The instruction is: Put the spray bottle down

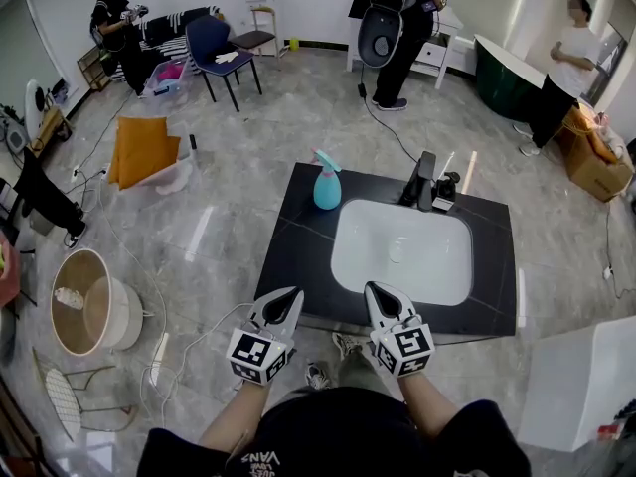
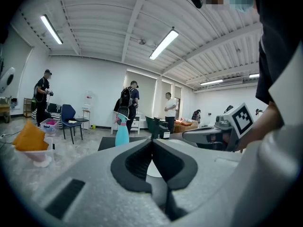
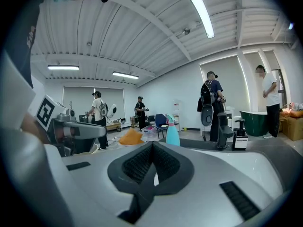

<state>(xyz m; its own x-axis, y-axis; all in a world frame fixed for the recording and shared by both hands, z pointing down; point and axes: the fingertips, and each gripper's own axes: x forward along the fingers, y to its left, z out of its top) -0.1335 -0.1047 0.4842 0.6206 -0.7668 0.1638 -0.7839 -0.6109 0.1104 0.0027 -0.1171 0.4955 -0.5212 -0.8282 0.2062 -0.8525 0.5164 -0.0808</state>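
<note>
A teal spray bottle (image 1: 327, 182) with a pink trigger stands upright on the black countertop (image 1: 298, 256), at its far left corner beside the white basin (image 1: 401, 250). It also shows ahead in the left gripper view as the spray bottle (image 2: 121, 132) and in the right gripper view as the spray bottle (image 3: 172, 133). My left gripper (image 1: 295, 292) and right gripper (image 1: 373, 288) hover side by side over the counter's near edge, well short of the bottle. Both are shut with nothing between the pads, as seen at the left gripper (image 2: 152, 140) and the right gripper (image 3: 152, 143).
A black faucet (image 1: 422, 180) and a small dispenser (image 1: 445, 191) stand behind the basin. On the floor lie an orange cushion (image 1: 141, 149), a round basket (image 1: 91, 302), cables and a blue chair (image 1: 214, 50). Several people stand around the room's far side.
</note>
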